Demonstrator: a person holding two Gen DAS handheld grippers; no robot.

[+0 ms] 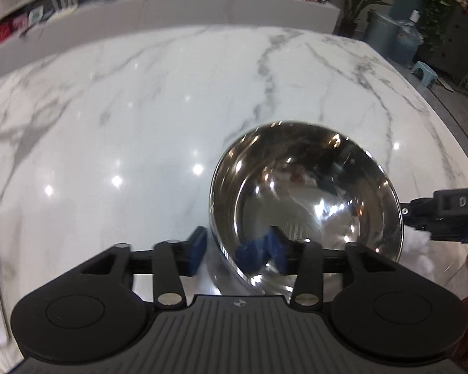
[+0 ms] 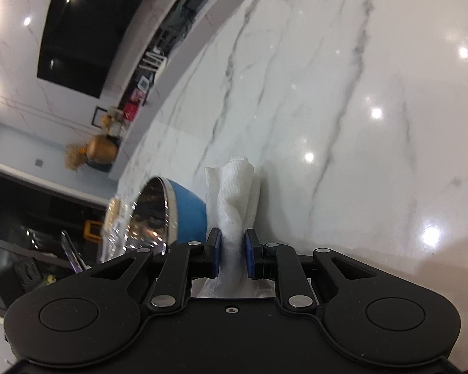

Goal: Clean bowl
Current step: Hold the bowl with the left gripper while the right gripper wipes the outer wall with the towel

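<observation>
The marble table (image 1: 140, 109), white, grey-veined and glossy, spreads ahead of both grippers. The bowl (image 1: 305, 193), round mirror-steel inside and blue outside, sits on it just ahead of the left gripper (image 1: 237, 249). That gripper's 2 blue pads stand partly open astride the near rim, 1 outside and 1 inside, not pressing it. The right gripper (image 2: 233, 251), beside the bowl's right edge, is pinched narrow on a crumpled white paper towel (image 2: 234, 193) that stands up ahead of its fingertips.
</observation>
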